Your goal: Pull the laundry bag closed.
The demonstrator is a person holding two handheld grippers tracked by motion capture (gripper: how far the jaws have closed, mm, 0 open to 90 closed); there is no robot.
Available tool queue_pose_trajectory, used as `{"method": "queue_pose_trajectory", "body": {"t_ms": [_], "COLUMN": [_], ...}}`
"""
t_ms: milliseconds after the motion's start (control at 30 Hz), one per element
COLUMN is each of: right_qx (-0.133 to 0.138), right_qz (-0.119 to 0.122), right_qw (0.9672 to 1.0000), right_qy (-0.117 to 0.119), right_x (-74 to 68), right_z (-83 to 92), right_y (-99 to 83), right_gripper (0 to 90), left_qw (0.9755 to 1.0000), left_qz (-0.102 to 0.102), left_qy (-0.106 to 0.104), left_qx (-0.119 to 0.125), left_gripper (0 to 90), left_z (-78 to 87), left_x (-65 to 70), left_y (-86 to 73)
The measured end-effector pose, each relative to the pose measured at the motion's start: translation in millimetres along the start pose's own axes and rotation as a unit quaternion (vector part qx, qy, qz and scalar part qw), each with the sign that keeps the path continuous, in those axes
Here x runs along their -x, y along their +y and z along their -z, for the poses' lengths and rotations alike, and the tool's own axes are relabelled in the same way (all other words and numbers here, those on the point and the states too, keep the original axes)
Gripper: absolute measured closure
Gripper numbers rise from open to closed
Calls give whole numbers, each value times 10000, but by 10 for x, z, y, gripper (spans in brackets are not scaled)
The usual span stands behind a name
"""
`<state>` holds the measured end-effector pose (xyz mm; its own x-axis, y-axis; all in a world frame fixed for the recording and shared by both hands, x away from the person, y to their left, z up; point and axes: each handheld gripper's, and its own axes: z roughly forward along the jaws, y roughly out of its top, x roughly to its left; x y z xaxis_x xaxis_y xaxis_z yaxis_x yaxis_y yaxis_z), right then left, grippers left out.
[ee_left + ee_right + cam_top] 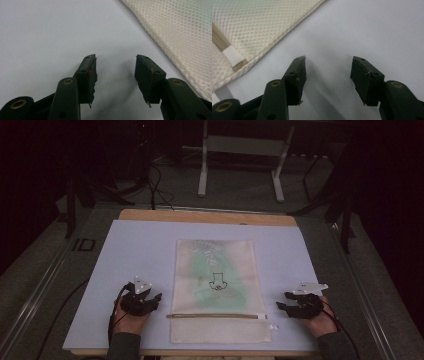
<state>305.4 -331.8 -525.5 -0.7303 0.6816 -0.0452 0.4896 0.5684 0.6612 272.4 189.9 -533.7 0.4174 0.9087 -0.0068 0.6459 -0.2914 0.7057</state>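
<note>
Two black two-jaw grippers flank a flat cream mesh zip pouch (pixel 216 290) with a green garment showing through it, laid lengthwise at the centre of the pale lilac sheet (pixel 135 255) on the wooden desk (pixel 205 216). The left gripper (pixel 150 301) sits at the pouch's 9 o'clock, jaws wide with nothing between them, just beside the pouch edge but apart from it. The right gripper (pixel 282 301) sits at 3 o'clock, also wide and empty, near the tan zipper strip (pixel 216 316). That zipper runs across the 6 o'clock end and looks closed, its white pull tab (pixel 272 326) at the right end. Likely reason for the layout: a symmetric ready pose, one gripper to pin the fabric, the other to take the tab.
</note>
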Motion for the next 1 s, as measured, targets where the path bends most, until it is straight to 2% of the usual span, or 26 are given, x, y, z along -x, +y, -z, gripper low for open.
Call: {"method": "queue_pose_trajectory", "body": {"t_ms": [233,267,400,600,667,1000], "right_qx": [-78,-123,-248,-273,-246,-333], "right_qz": [178,236,398,631,719,748], "right_qw": [9998,9995,9985,9971,9967,9961], "right_qy": [105,156,276,330,277,341], "right_x": [-50,-68,-119,-187,-206,-262], "right_z": [16,24,33,45,52,48], "right_y": [51,71,104,164,194,283], "right_gripper": [477,488,502,467,442,426], "left_qw": [10000,9999,9996,9995,9995,9993], "left_qz": [2,-20,-63,-55,-62,-130], "left_qy": [-78,-162,-265,-300,-310,-350], "left_qx": [11,37,64,31,20,-13], "left_gripper": [513,508,511,518,518,520], "left_z": [11,10,10,4,2,-6], "left_x": [-2,0,9,15,16,31], "left_y": [2,2,6,9,9,11]}}
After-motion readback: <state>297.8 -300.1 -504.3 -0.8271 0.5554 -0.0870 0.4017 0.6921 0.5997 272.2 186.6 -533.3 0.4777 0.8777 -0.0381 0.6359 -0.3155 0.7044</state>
